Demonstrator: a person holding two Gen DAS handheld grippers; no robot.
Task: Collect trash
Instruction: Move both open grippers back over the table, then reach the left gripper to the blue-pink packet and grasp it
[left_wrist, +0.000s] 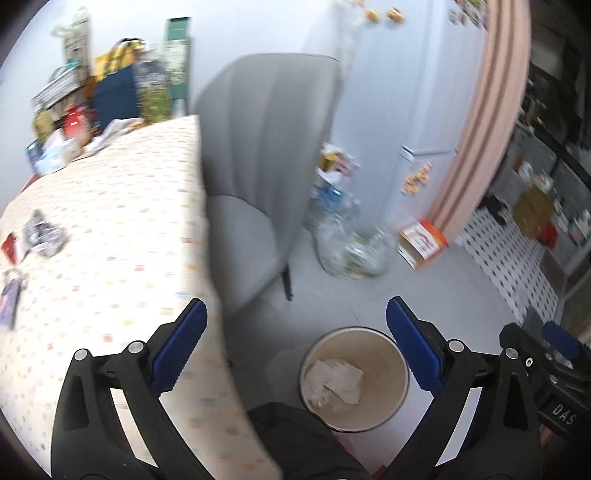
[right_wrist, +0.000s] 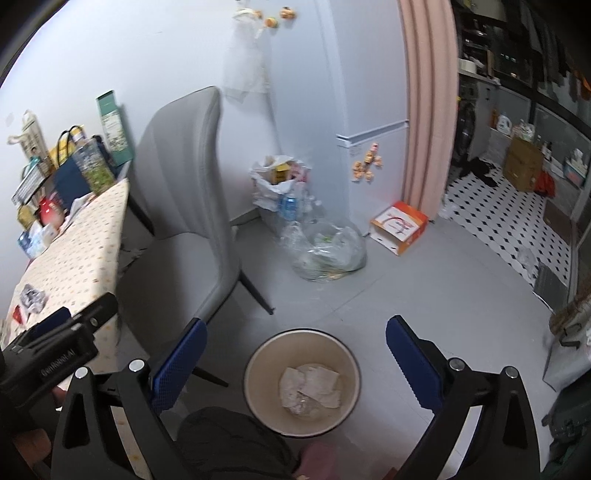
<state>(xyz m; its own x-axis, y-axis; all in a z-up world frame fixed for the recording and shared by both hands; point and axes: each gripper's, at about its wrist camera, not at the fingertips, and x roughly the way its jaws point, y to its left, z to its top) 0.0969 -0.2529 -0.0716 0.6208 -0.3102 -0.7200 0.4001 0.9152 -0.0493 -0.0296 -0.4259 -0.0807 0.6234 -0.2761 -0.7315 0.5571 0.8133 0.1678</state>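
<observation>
A round beige trash bin (left_wrist: 400, 373) stands on the grey floor with crumpled white paper (left_wrist: 338, 380) inside; it also shows in the right wrist view (right_wrist: 258, 362), with the paper (right_wrist: 310, 384) in it. My left gripper (left_wrist: 295, 350) is open and empty, above the table's edge and the bin. My right gripper (right_wrist: 295, 354) is open and empty, above the bin. On the table lie a crumpled grey wrapper (left_wrist: 42, 232), a red scrap (left_wrist: 11, 247) and a dark packet (left_wrist: 9, 299). The wrapper (right_wrist: 33, 297) also shows in the right wrist view.
A table with a dotted cloth (left_wrist: 110, 221) is at the left, with boxes and bags (left_wrist: 92, 92) at its far end. A grey chair (right_wrist: 184, 206) stands beside it. Clear plastic bags (right_wrist: 325, 251), an orange box (right_wrist: 399, 225) and a fridge (right_wrist: 369, 110) are behind.
</observation>
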